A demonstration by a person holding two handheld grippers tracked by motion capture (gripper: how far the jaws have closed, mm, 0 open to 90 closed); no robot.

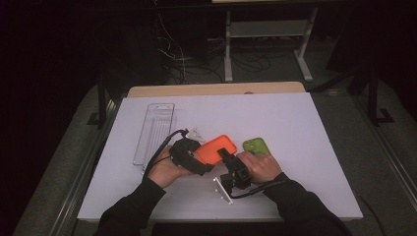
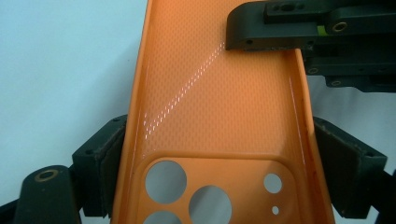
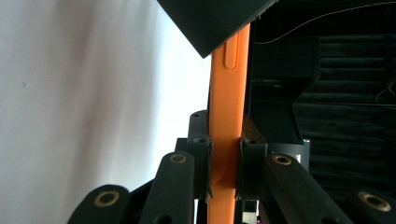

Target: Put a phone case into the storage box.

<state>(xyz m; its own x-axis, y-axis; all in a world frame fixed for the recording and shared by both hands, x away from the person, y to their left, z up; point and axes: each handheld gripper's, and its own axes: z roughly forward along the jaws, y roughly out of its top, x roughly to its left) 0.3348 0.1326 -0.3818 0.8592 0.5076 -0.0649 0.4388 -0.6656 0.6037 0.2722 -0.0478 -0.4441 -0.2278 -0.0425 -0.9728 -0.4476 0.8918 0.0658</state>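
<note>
Both forearms are coming in over the near edge of the white tabletop [image 1: 295,128], and between the two hands an orange phone case [image 1: 215,149] is being held just off the surface, near the middle. The left gripper [image 1: 199,164] is spanning the case across its width at the camera-cutout end, a pad [image 2: 109,161] pressing on each long rim, so its jaws are standing as wide as the case. The right gripper [image 1: 227,158] is pinching one thin side wall from the right, jaws drawn in narrow and clamped on the orange edge, as its own view shows [image 3: 224,163].

To my eye the case is looking light and rubbery: thin walls, a glossy dimpled inside, nothing stiff behind the back panel. It is likely bending or bowing if squeezed hard across the width, and the smooth rim may be slipping under the pads. The firmer places to hold are probably the corners and the thick frame around the lens holes.

A green phone [image 1: 256,145] is lying flat just right of it; a clear plastic tray [image 1: 155,132] is sitting further left.
</note>
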